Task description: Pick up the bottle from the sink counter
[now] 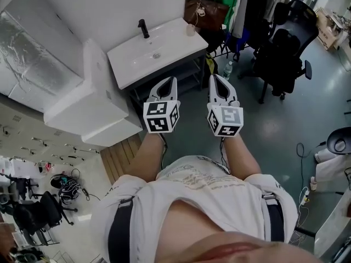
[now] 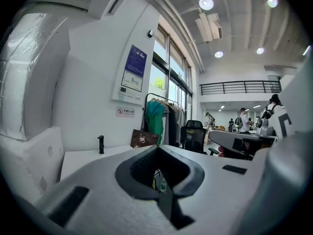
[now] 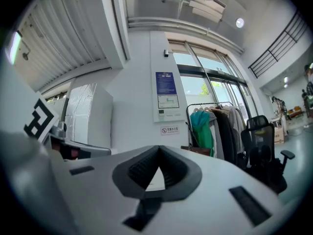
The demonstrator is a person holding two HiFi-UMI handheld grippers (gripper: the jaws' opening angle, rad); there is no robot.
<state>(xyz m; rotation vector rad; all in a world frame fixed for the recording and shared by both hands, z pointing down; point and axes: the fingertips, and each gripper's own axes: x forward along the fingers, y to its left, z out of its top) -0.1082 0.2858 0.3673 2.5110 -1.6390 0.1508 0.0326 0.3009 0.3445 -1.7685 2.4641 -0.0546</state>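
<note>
1. Left tool (image 1: 174, 81): jaws together, nothing between them. It is held in front of the body, well short of the tabletop (image 1: 131, 64).
2. Right tool (image 1: 213, 79): jaws together and empty, level with the left tool and just beside it.
3. Bottle (image 1: 190, 29): judged to be the small pale container at the far right corner of the tabletop. It stands upright and is too small to confirm. It is well apart from both tools.
4. A clear drinks bottle (image 1: 227, 70) stands on the floor (image 1: 274, 136) by the right end of the tabletop. It is not on the counter and should not be mistaken for the target.
5. Step in hand, as judged: the approach. The grasp has not begun.
6. Recommended method:
   - Use the right tool, which is on the nearer side.
   - Part the jaws before arrival.
   - Come in level from the front edge.
   - Set the jaws either side of the bottle's body below its top, then close and lift straight up.
7. Risk: the bottle sits close to the right edge and beside a brown bag (image 1: 205, 12). A sideways nudge could tip it off.
8. Surface: a white, smooth tabletop with a sunken basin and a black tap (image 1: 143, 28) at the far edge. It is otherwise bare.
9. Room:
   - White blocks (image 1: 82, 103) stand to the left.
   - A clothes rack is behind the tabletop.
   - A black office chair (image 1: 282, 53) is to the right.
</note>
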